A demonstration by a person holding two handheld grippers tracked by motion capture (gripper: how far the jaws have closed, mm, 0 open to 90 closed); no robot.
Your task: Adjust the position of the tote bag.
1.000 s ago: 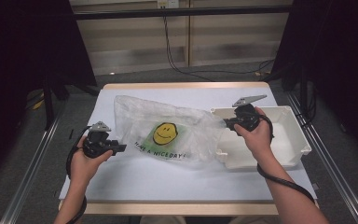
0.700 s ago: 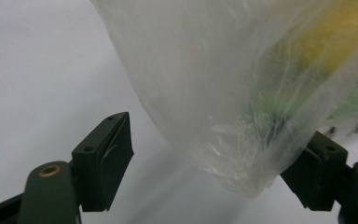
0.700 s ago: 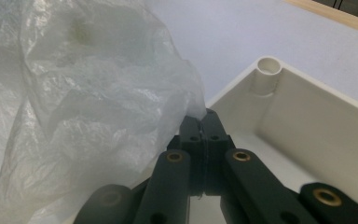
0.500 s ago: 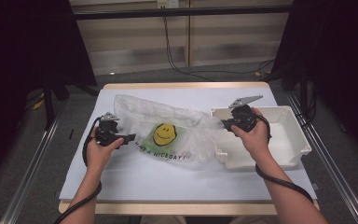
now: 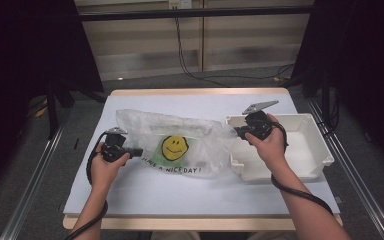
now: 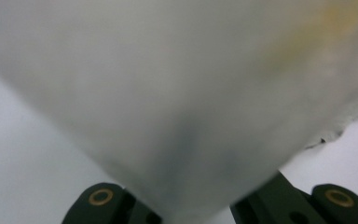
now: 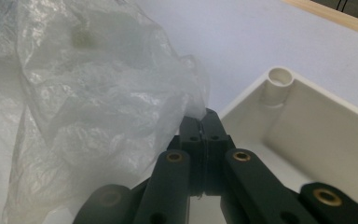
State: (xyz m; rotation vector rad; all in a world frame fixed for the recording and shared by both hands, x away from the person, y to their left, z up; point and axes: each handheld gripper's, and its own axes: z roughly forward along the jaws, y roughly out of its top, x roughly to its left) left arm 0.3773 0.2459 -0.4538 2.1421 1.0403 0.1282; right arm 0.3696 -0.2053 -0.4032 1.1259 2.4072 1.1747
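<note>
A clear plastic bag (image 5: pixel 180 142) lies stretched nine-to-three across the table (image 5: pixel 190 185), its three o'clock end pinched by the right gripper (image 5: pixel 240 131) at the white bin (image 5: pixel 305 145), its nine o'clock edge just clamped in the left gripper (image 5: pixel 139 152).

Bright, evenly lit table (image 5: pixel 145 190), dark surroundings; left gripper view blurred, out of focus.
</note>
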